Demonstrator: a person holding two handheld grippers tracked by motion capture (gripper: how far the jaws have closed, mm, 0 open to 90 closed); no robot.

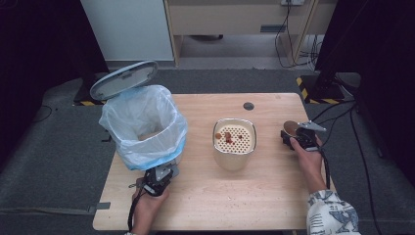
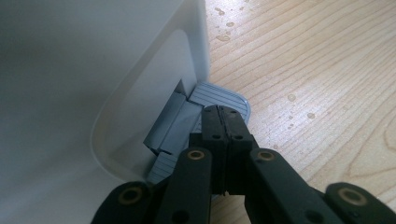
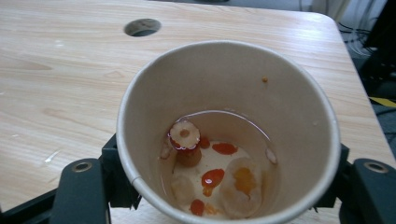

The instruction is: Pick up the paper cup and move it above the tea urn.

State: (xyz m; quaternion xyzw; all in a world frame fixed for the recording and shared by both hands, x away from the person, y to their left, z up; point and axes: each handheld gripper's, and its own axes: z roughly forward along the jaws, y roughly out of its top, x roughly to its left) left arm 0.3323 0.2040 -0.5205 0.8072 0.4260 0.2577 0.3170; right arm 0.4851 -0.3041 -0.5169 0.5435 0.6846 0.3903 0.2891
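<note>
Here the paper cup (image 3: 229,126) hides the right gripper (image 3: 224,186).

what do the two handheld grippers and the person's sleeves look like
Both grippers are black. The left gripper has flat linked jaw arms with brass-ringed pivots, and a black cable trails from it. The right gripper carries a grey three-cornered plate and a black cable. The right forearm wears a white sleeve with a dark pattern.

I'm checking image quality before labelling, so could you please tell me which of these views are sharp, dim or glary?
High view: table evenly lit, surroundings dark, picture soft and small. Left gripper view: bin wall near the lens is blurred and shaded, while the pedal and wood grain are sharp. Right gripper view: paper cup sharp, liquid glinting, far table slightly soft.
</note>
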